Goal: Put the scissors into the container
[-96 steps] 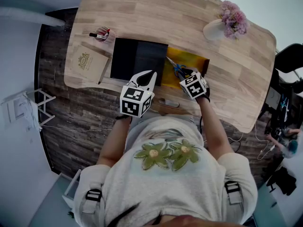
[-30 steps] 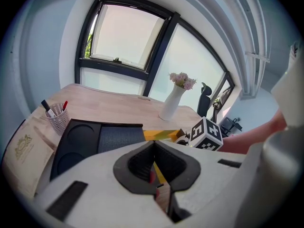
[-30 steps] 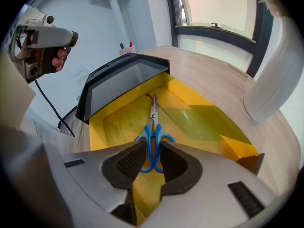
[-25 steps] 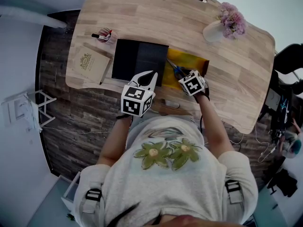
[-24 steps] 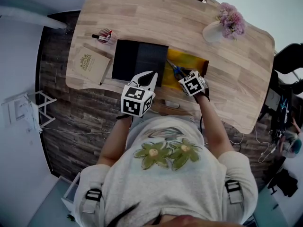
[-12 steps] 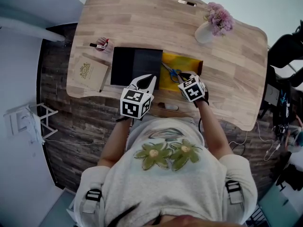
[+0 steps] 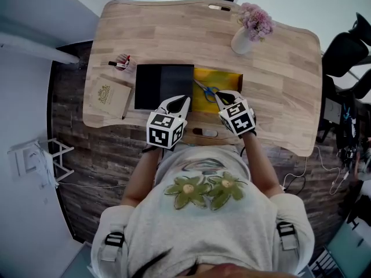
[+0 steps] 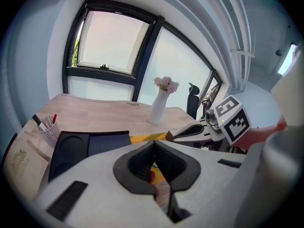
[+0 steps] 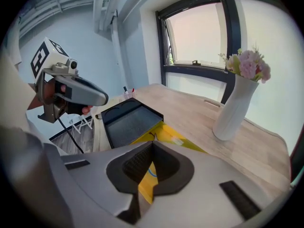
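Two grippers: left gripper [image 8: 154, 142] and right gripper [image 9: 152, 144]; jaws pressed together, gripping nothing
Scissors: blue-handled metal scissors [image 7: 204, 88] flat on yellow mat [image 7: 229, 80]; beside black rectangular container [image 7: 164, 87], not inside
White mesh cup [image 7: 122, 61]: pens [image 7: 117, 64]
White vase [image 7: 240, 39]: pink flowers [image 7: 255, 19]

Scissors [image 7: 204, 89] with blue handle loops and slim metal blades, lying flat on a yellow sheet [image 7: 229, 80] on a wooden table [image 7: 278, 91]. Blades angled toward the far left, tips close to the sheet's left edge; handles toward the near right. Too small to tell whether the blades are fully together. Still outside the container [image 7: 164, 86]. Shallow black rectangular tray, flat on the table, immediately left of the yellow sheet, long side parallel to the near table edge. Round recesses moulded into its left part, one plain flat compartment filling the right part.
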